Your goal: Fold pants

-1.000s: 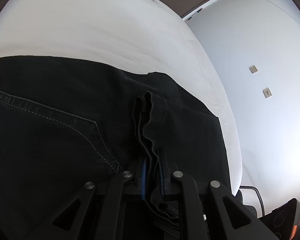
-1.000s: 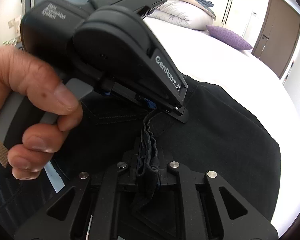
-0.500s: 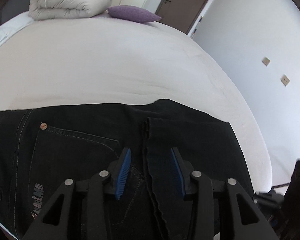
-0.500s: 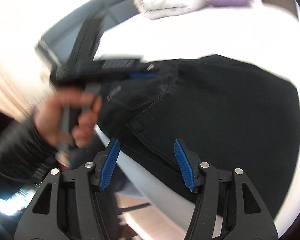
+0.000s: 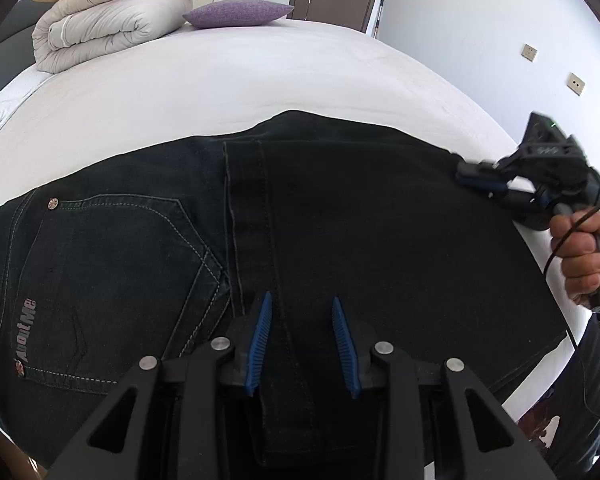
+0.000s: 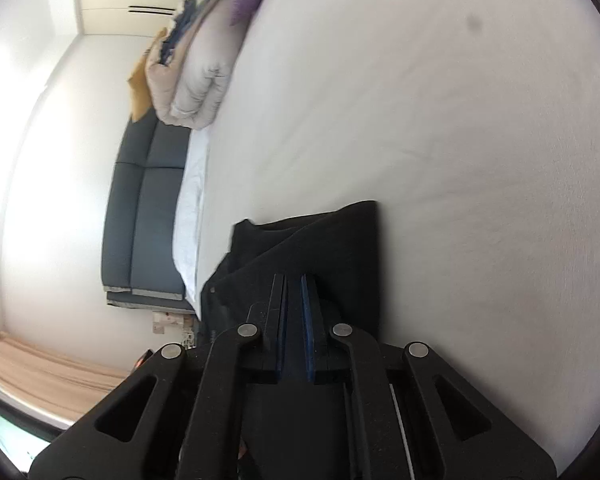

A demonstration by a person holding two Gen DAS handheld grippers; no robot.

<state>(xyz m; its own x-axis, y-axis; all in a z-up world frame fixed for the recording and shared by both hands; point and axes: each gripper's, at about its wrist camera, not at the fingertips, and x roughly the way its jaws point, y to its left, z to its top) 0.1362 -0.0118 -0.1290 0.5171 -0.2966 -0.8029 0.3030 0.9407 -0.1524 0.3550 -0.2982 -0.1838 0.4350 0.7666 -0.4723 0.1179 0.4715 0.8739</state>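
The dark pants (image 5: 340,216) lie folded on the white bed (image 5: 260,76), spreading ahead of and beneath the left tool (image 5: 302,344), whose blue pads stand apart with nothing between them (a seam runs forward from its gap). The right tool (image 6: 295,316) is at the pants' far right edge, its pads nearly together; whether cloth is pinched there I cannot tell. A folded comforter (image 5: 104,28) sits far ahead.
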